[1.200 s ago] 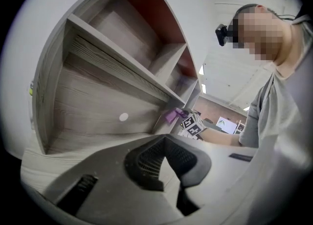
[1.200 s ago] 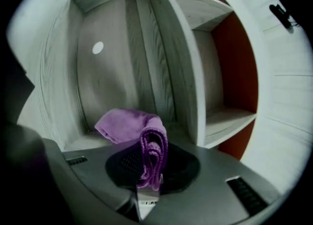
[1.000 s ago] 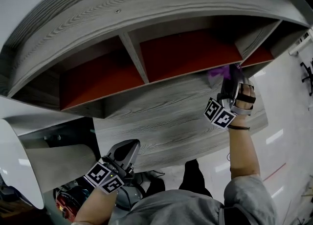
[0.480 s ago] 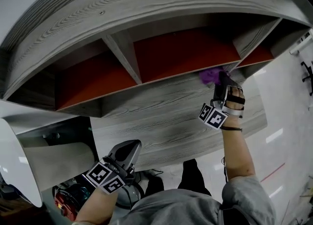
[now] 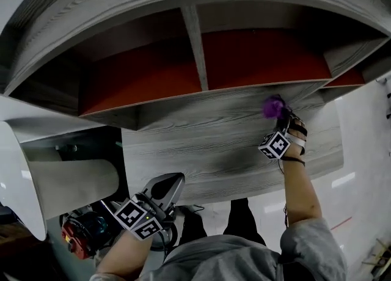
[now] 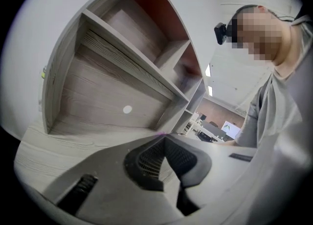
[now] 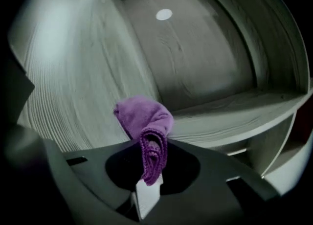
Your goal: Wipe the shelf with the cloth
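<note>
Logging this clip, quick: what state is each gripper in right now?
Left gripper: closed, holding nothing.
Right gripper: closed on the purple cloth.

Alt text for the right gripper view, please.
The right gripper has its jaws shut on a folded purple cloth, whose bunched end sticks out toward a grey wood-grain shelf.
</note>
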A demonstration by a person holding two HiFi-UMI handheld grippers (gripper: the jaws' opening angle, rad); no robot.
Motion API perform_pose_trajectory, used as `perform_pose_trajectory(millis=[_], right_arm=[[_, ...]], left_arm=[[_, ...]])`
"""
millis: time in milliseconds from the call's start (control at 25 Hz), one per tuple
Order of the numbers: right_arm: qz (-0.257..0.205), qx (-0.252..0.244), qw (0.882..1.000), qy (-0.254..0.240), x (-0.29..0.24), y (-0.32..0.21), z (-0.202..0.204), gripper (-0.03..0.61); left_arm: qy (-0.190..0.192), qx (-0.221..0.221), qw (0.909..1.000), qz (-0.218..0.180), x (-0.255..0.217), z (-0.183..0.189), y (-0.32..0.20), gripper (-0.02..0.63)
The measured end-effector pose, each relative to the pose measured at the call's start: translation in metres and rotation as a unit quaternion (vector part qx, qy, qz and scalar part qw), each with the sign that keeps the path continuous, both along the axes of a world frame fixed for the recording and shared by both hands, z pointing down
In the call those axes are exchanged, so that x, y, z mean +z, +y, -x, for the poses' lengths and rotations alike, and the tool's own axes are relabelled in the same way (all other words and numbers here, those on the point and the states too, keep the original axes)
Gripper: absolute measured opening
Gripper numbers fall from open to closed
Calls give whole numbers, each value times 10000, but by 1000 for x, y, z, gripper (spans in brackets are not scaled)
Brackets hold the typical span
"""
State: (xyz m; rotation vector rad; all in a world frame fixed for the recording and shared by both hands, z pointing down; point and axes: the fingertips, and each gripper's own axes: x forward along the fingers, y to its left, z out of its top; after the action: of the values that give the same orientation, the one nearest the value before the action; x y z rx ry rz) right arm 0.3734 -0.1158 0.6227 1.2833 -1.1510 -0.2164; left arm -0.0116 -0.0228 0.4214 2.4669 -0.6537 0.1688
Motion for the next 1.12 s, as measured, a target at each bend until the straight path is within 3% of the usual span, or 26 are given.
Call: perform_pose_trajectory(millis=[80,120,160,280,400,480,600,680,840,1000,1120], right_arm=[[-629,165,9924,-1046,-36,-14,33,64],[-1049,79,9797,-1704,-60,-27,62,64],[-1446,-101,9600,-2395,-84,-43,100,64],[-2138,-808,8727,-4314,-143,-85,235,64],[-2357,-1471,7786,-5627,-189,-122,362,65],[-2436,-1748,7316,-6123,-213,-144,428,66],[-2541,-1791,6803,-6637,-238,-172,494,66],[-2622,-1741,6594,-6827,-248,-186,517,66],[-2752,-1792,6354,-6989,-256,-198,531,66],[-2657,-1944,6237,-7090,-262,-197,522,63],[-2862,-1935,6146,-7092,-274,-191,477,63]], left_arm=[[84,-119,9999,-14,-3,10,3,11],[128,-196,9997,-25,-4,16,4,11],[161,-271,9995,-40,-6,23,5,11],[196,-431,9989,-74,-13,57,7,11],[217,-697,9973,-109,-20,97,10,11],[209,-900,9956,-143,-22,125,12,11],[167,-1183,9927,-145,-20,165,17,11],[171,-1334,9909,-114,-17,187,20,11],[89,-1512,9882,-232,-15,214,16,11],[10,-1594,9865,-373,-21,221,-3,12],[-18,-1496,9877,-458,-29,202,-18,12]])
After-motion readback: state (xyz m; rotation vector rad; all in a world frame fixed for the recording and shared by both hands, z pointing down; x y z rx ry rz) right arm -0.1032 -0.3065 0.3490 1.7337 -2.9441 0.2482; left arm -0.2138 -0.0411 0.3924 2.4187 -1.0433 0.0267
